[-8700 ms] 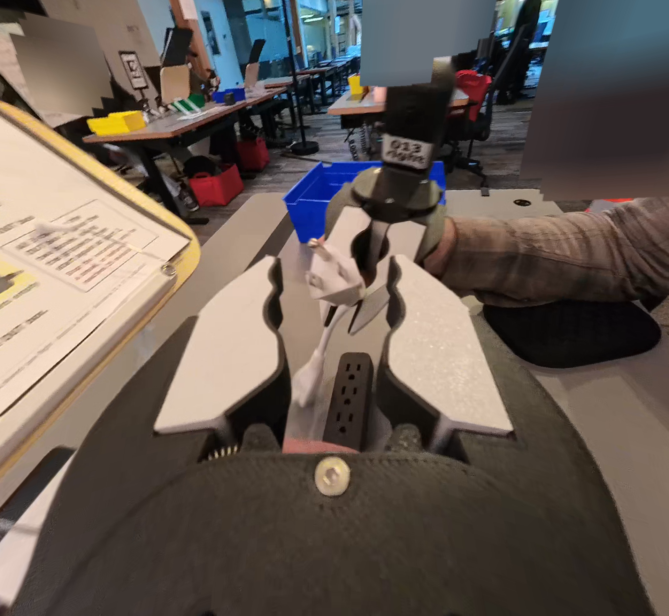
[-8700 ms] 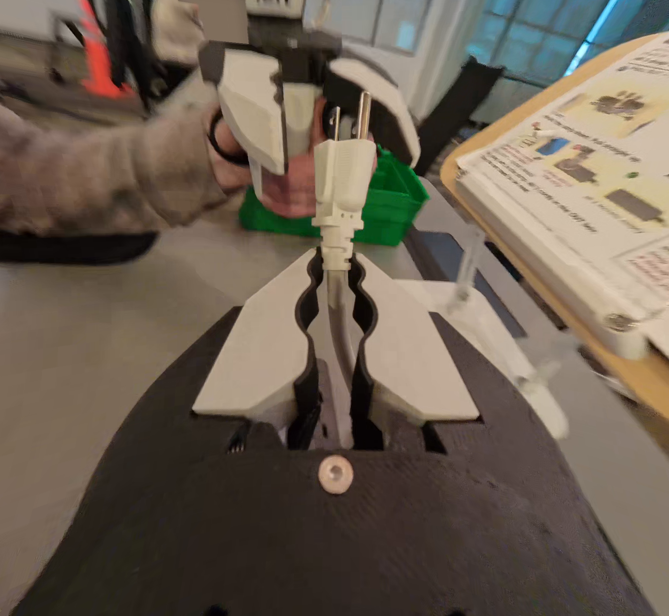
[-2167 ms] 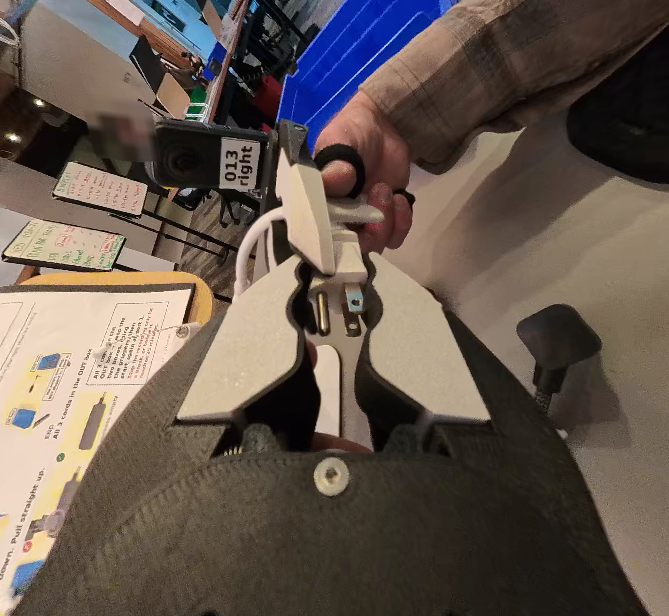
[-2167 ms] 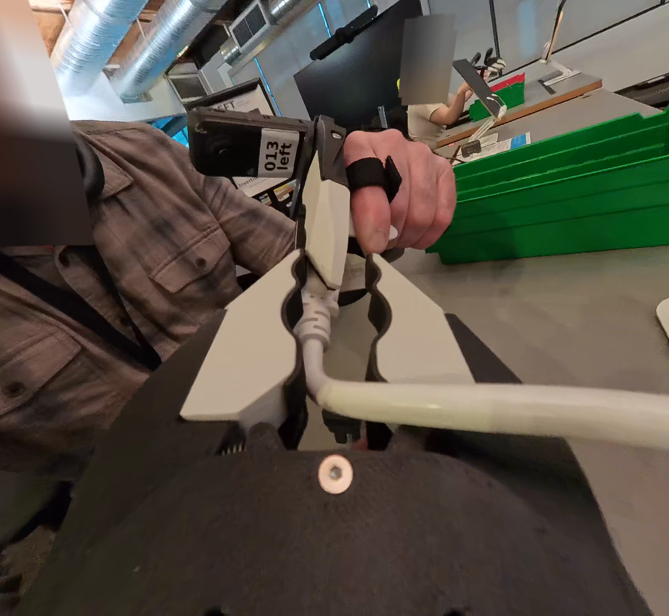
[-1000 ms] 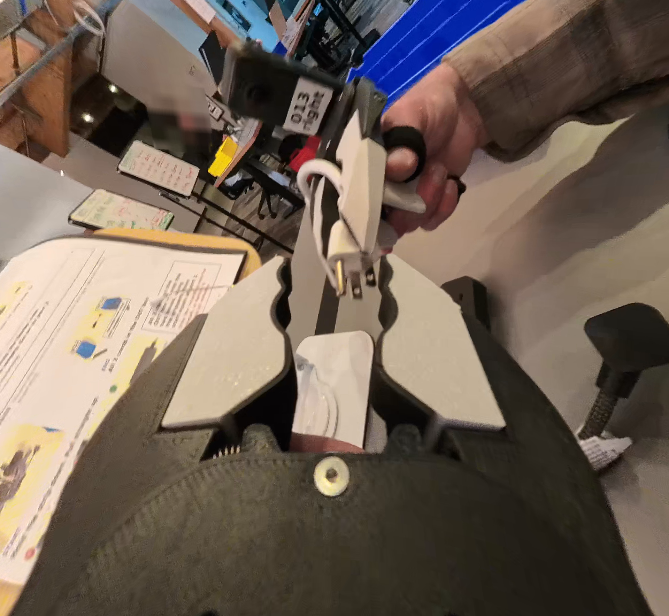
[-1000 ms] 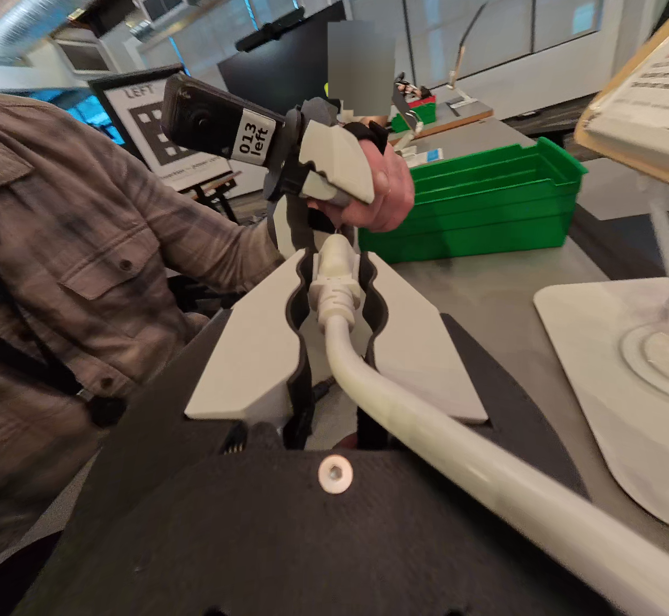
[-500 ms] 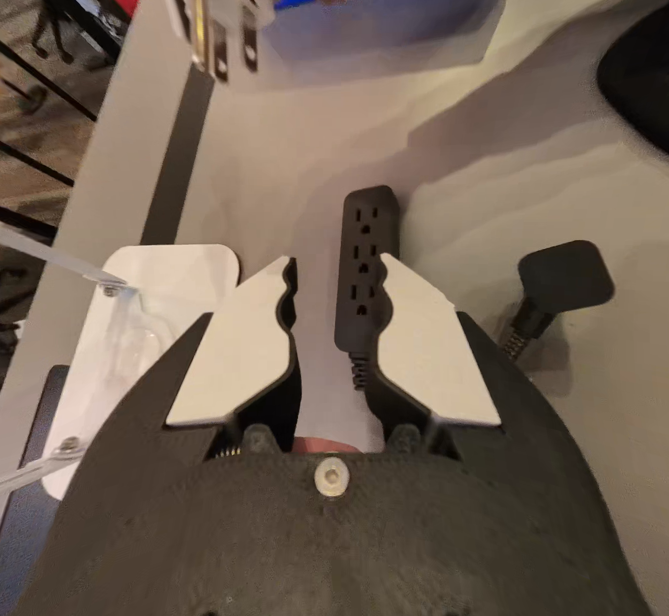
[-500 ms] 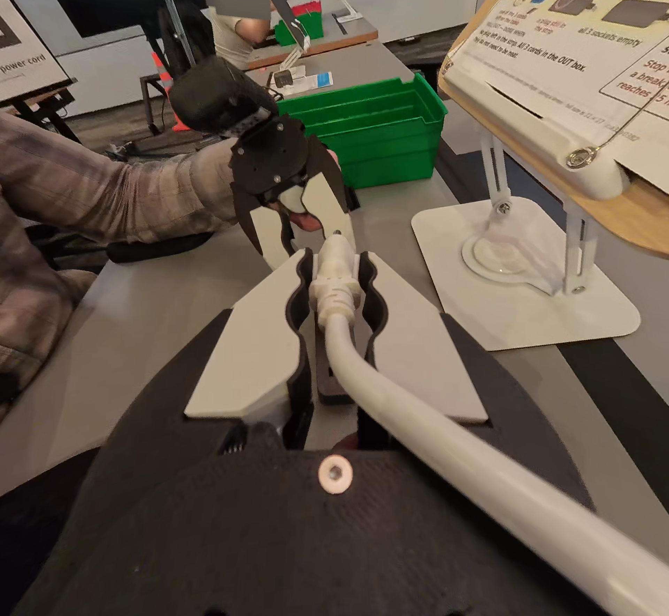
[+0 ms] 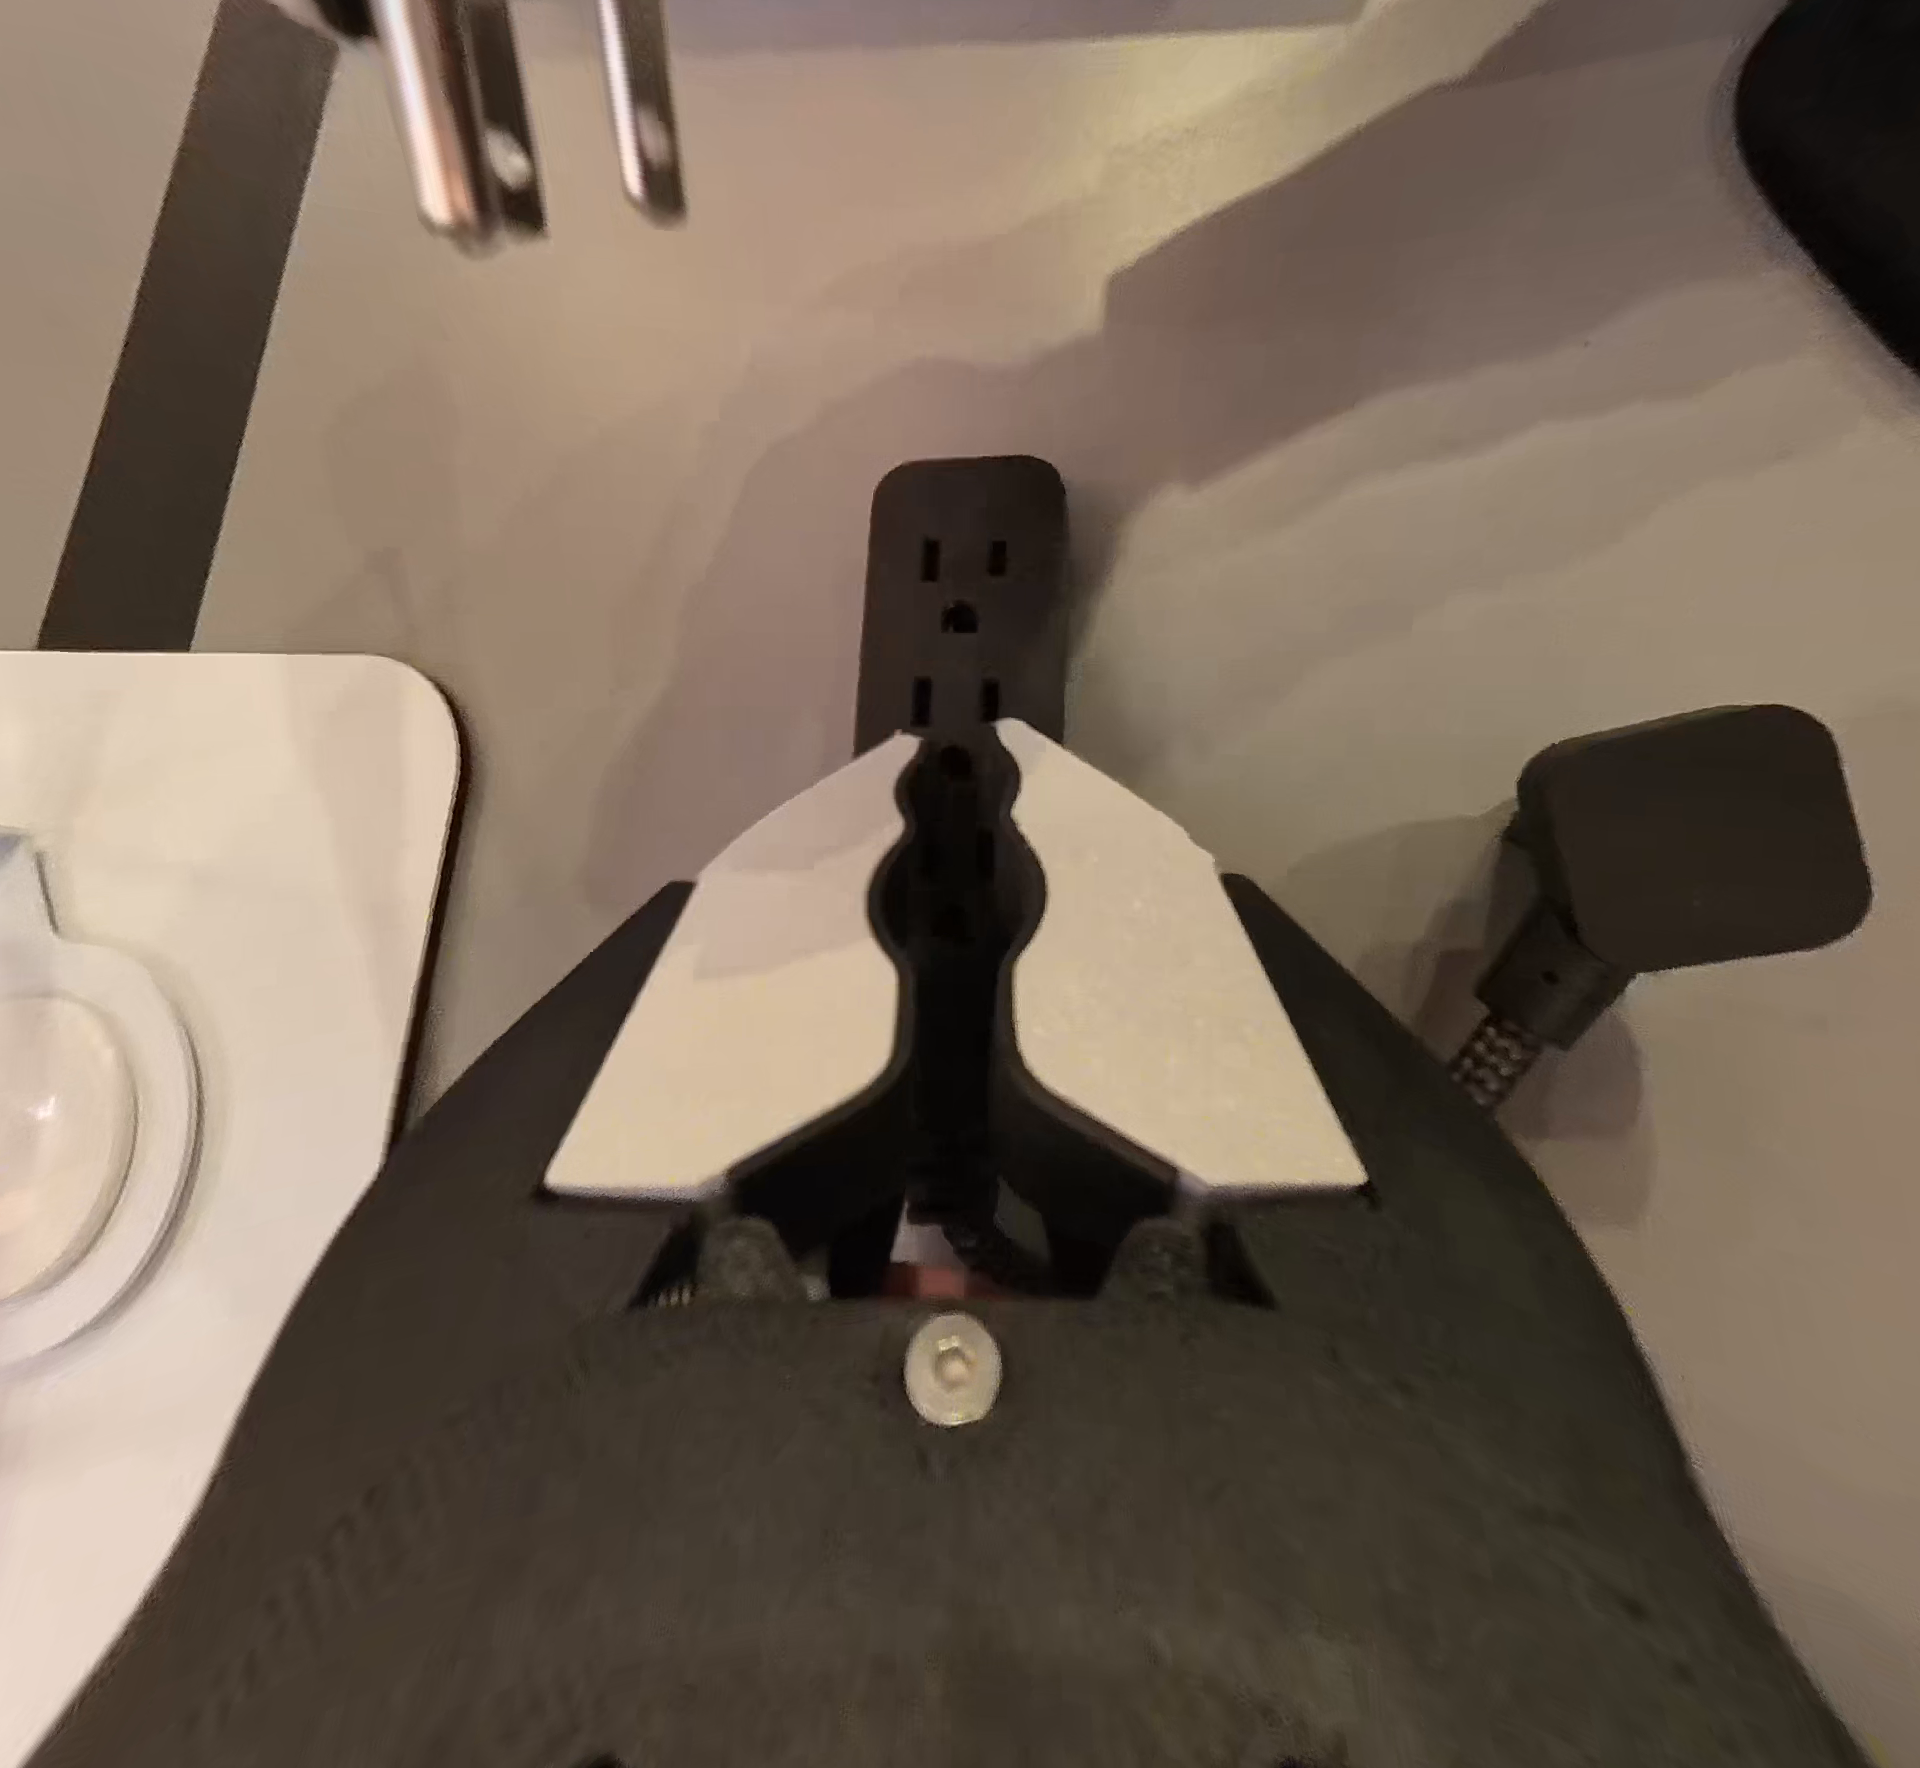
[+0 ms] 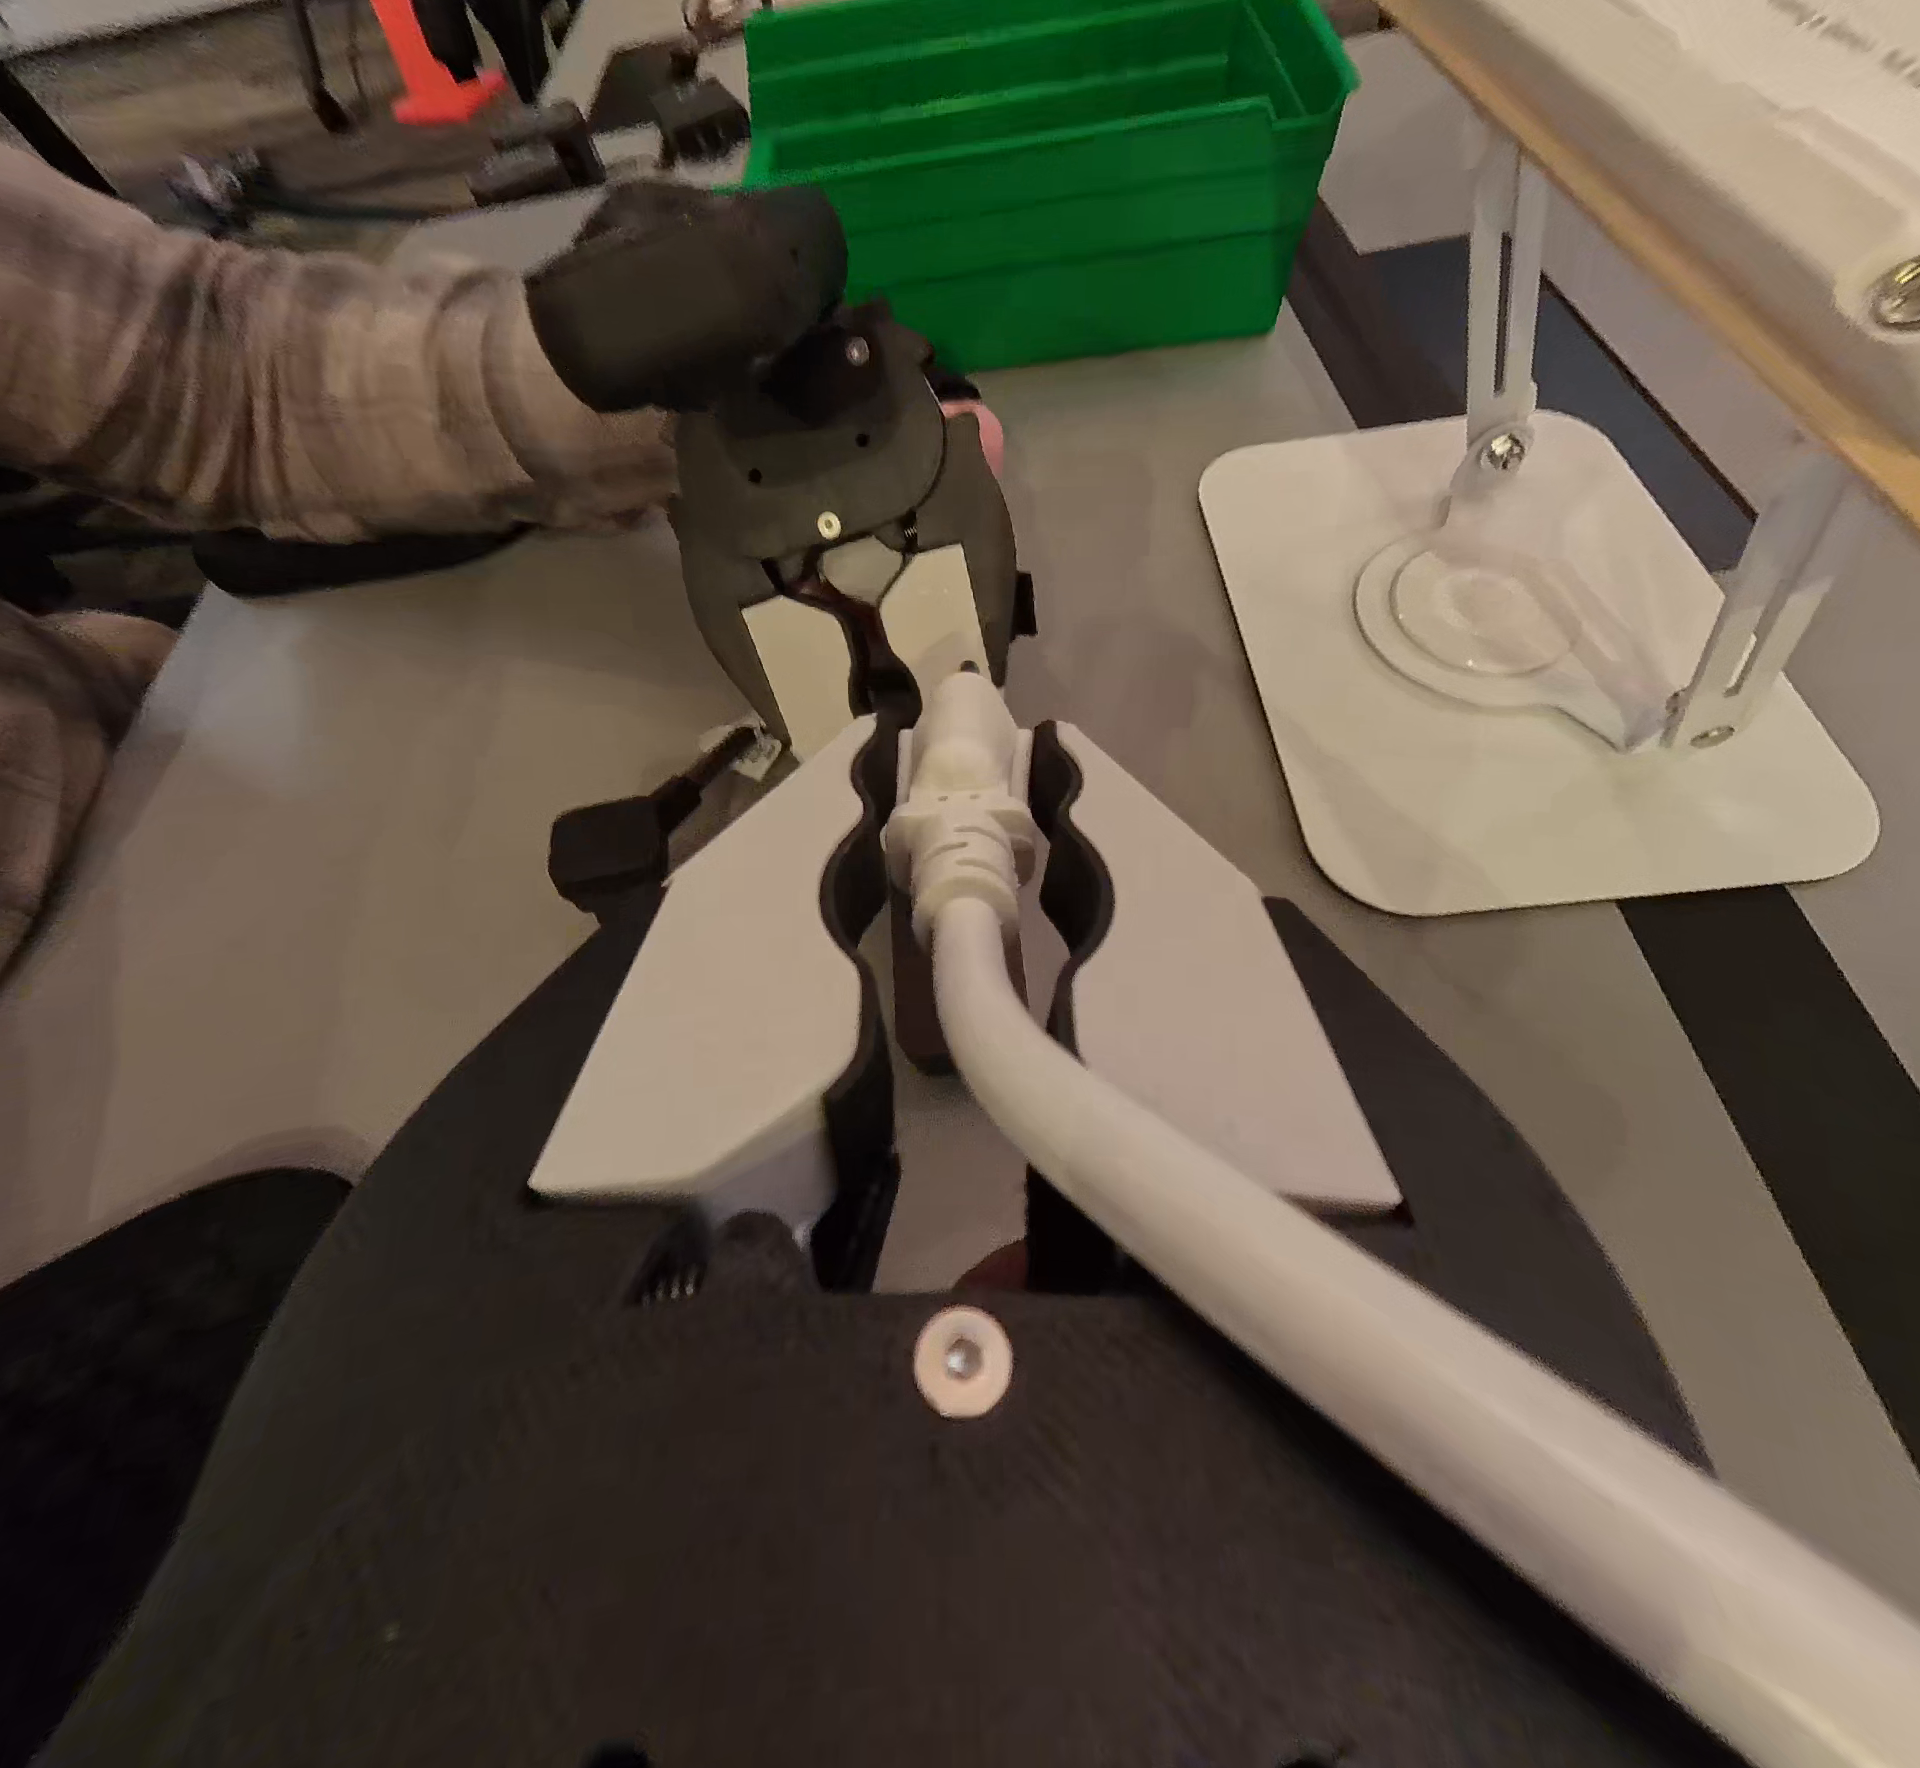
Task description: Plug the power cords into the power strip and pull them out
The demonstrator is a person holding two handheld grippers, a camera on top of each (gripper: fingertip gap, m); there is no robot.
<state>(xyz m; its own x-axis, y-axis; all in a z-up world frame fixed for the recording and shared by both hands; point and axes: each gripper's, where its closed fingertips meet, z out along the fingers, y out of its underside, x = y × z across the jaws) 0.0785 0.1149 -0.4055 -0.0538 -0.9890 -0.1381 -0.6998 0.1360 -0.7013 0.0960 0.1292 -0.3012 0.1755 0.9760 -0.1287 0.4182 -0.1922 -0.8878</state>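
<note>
A black power strip (image 9: 971,596) lies on the grey table with its sockets empty; it also shows in the right wrist view (image 10: 914,1001). My left gripper (image 9: 956,744) is shut, with its tips down on the strip's middle; it shows from outside in the right wrist view (image 10: 868,669). My right gripper (image 10: 961,731) is shut on a white three-prong plug (image 10: 961,783). The plug's thick white cord (image 10: 1351,1303) trails to the lower right. The plug's prongs (image 9: 457,56) hang above the table, beyond the strip's far end.
A black flat plug (image 9: 1704,845) with a braided cord lies right of the strip; it also shows in the right wrist view (image 10: 608,851). A white stand base (image 10: 1507,679) carries an instruction board. A green bin (image 10: 1039,191) stands at the table's far side. A person's sleeve (image 10: 260,388) reaches in. About 10 cm separates my left fingertips from my right.
My left gripper has come down onto the power strip and closed. My right gripper has brought the white plug lower and closer to the strip.
</note>
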